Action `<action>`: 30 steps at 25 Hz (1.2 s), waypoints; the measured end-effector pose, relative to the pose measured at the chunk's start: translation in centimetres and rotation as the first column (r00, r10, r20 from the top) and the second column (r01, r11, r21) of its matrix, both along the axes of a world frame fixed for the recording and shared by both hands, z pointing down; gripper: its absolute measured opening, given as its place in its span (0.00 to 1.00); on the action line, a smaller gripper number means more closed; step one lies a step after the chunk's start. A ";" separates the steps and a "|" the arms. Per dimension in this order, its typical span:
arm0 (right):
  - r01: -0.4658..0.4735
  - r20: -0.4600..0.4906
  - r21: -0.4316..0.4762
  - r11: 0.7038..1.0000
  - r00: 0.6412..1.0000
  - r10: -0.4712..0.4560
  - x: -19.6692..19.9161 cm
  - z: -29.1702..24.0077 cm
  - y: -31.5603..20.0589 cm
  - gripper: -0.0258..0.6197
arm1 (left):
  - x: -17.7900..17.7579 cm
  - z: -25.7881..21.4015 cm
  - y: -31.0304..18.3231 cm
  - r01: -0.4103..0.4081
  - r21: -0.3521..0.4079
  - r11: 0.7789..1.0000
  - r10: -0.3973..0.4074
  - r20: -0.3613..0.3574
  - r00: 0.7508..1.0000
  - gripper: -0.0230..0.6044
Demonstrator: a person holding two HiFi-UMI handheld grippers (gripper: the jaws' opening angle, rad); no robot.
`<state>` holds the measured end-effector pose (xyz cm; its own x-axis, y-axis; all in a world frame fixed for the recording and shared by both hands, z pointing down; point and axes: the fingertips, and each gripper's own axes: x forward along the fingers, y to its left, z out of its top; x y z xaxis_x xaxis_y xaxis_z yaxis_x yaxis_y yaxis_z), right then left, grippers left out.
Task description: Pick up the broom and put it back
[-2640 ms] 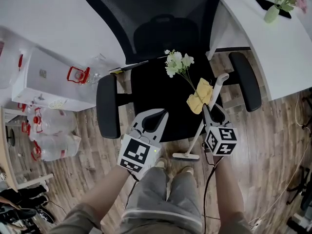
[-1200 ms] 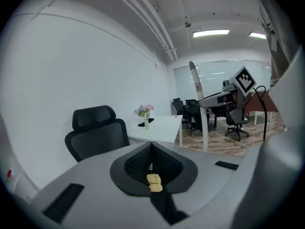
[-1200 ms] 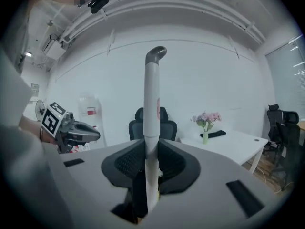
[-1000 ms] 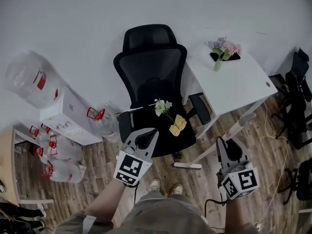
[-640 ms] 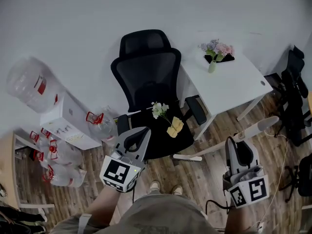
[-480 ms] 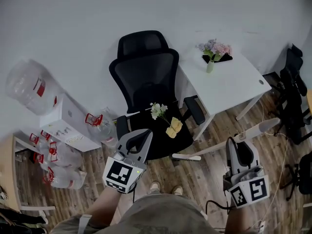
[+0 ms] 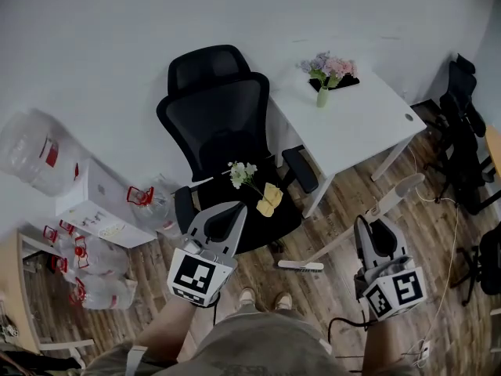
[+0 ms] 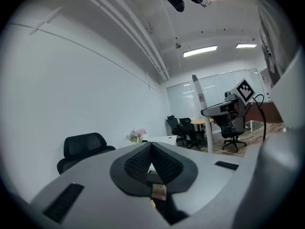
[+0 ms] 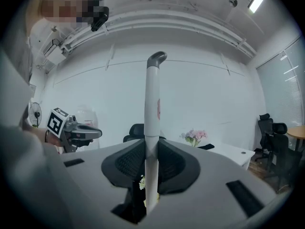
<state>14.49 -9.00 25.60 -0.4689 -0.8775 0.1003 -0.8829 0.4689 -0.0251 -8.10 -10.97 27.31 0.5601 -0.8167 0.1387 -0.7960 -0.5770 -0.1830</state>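
The broom is a white stick (image 7: 395,197) with a small flat head (image 7: 300,265) low over the wood floor, and it slants up to the right. My right gripper (image 7: 362,222) is shut on the stick about midway. In the right gripper view the stick (image 9: 151,118) stands upright, pinched between the pads, its hooked end on top. My left gripper (image 7: 233,210) hovers in front of the chair seat, shut with nothing between its jaws; in the left gripper view its pads (image 8: 143,159) meet. That view also shows the right gripper (image 8: 228,108) holding the stick (image 8: 196,94).
A black office chair (image 7: 215,124) carries a flower sprig (image 7: 239,172) and a yellow cloth (image 7: 269,198) on its seat. Right of it stands a white desk (image 7: 368,128) with a flower vase (image 7: 323,75). Water jugs (image 7: 27,151) and a white box (image 7: 98,206) fill the left; black chairs (image 7: 466,131) the right.
The broom has left the chair's front edge and is now held clear of it, to the right. Over the last second both grippers rose slightly and the right one drifted sideways with the broom.
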 end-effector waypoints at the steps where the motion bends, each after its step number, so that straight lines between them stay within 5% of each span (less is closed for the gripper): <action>1: -0.001 -0.012 -0.015 1.000 1.000 0.001 0.2 0.9 -0.2 0.20 | 0.5 0.5 -0.3 -0.009 -0.008 1.000 0.009 0.005 1.000 0.06; 13: -0.100 -0.131 -0.204 0.974 0.989 0.074 3.5 15.1 -3.1 0.19 | 7.3 10.6 -3.2 -0.127 -0.175 0.976 0.138 0.053 0.989 0.06; 20: -0.120 -0.173 -0.250 0.961 0.982 0.078 4.4 20.7 -6.0 0.19 | 8.6 17.0 -5.8 -0.122 -0.278 0.953 0.152 0.086 0.985 0.06; 30: -0.138 -0.191 -0.339 0.931 0.979 0.076 4.5 29.9 -11.1 0.19 | 9.6 22.6 -10.5 -0.100 -0.312 0.945 0.135 0.092 0.987 0.06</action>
